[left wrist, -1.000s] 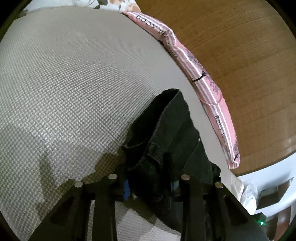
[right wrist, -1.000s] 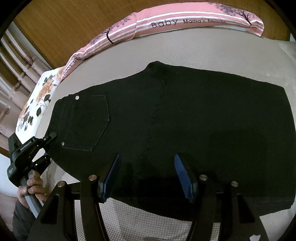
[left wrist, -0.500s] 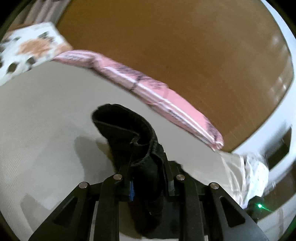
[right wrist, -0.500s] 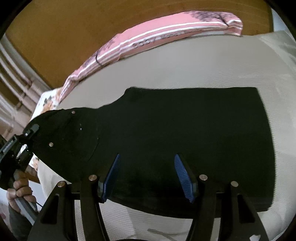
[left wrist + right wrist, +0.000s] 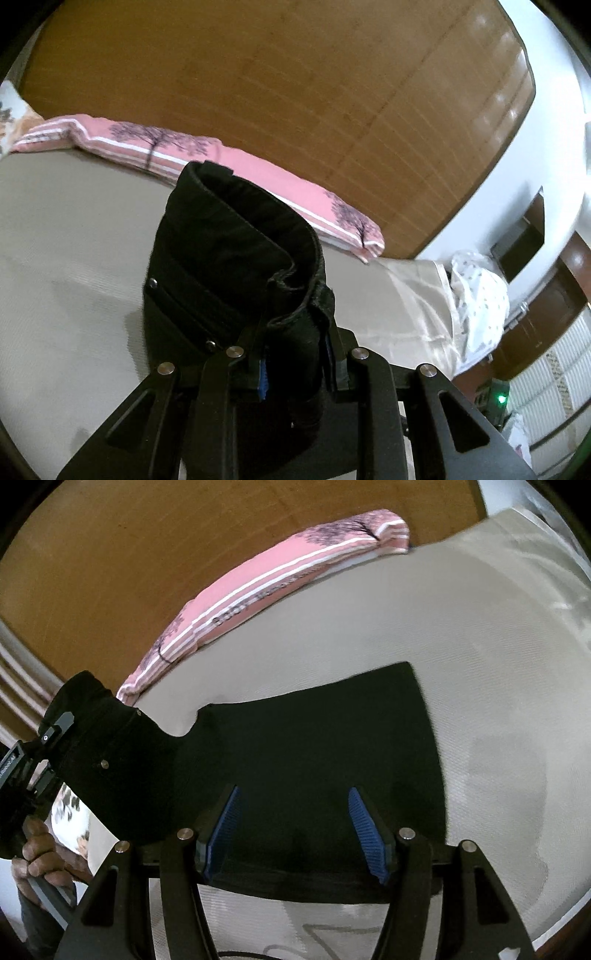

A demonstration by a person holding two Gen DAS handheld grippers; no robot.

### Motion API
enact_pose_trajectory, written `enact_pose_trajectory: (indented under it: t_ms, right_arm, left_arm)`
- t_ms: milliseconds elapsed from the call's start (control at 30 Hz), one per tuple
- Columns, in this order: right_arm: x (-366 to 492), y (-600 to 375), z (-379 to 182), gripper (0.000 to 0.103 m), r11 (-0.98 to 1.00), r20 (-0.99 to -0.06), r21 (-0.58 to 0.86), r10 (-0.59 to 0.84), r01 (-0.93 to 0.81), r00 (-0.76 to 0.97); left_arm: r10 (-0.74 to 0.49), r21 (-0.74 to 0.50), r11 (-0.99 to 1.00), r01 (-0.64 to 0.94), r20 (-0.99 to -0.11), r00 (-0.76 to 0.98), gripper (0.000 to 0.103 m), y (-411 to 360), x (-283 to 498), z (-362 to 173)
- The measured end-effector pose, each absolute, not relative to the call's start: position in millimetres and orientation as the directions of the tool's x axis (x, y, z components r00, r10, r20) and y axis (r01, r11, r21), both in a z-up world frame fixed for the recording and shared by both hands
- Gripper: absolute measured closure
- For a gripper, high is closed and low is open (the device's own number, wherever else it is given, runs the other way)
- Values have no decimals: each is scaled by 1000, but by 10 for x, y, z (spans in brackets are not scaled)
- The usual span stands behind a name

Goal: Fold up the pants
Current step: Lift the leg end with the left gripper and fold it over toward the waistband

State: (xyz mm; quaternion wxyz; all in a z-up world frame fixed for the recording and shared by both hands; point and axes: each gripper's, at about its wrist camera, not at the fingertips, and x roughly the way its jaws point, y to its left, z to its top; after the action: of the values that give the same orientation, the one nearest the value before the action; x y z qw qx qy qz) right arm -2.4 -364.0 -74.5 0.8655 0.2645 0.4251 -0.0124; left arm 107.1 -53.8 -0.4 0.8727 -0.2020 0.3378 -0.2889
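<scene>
Black pants lie on the beige bed, their waist end raised at the left. My left gripper is shut on the bunched waistband, which curls upward in front of its camera. In the right wrist view that left gripper shows at the left edge, held by a hand, with the cloth hanging from it. My right gripper hovers open over the near edge of the pant legs; its blue pads stand wide apart, pressing on nothing.
A pink striped pillow lies along the wooden headboard at the far side of the bed. A floral pillow sits at the left, and white dotted bedding at the right. Bare mattress stretches right of the pants.
The left gripper has risen and rolled, lifting the waist end off the bed. The right gripper has shifted along the pants, so the leg hem now shows nearer the middle.
</scene>
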Motion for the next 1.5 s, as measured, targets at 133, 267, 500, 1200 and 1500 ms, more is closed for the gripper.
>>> enact_pose_trajectory:
  t_ms: [133, 267, 500, 1200, 1500]
  right_arm:
    - [-72, -3798, -770, 44, 829, -728, 490, 217, 270, 651]
    - [-117, -3890, -744, 44, 832, -726, 483, 205, 274, 656]
    - [-218, -4085, -722, 44, 821, -724, 484, 182, 303, 666]
    - [-393, -4446, -1027, 44, 774, -739, 498, 142, 391, 659]
    - [-373, -4438, -983, 44, 787, -751, 473, 125, 397, 648]
  left_arm:
    - [-677, -545, 729, 414, -480, 558, 80, -822, 1072, 15]
    - [-715, -547, 697, 463, -486, 502, 80, -1138, 1056, 15]
    - [-739, -559, 673, 485, -531, 414, 80, -1576, 1052, -171]
    - [-709, -434, 615, 658, -670, 221, 79, -2526, 657, -750]
    - [-681, -378, 602, 703, -703, 205, 65, -2623, 525, -914]
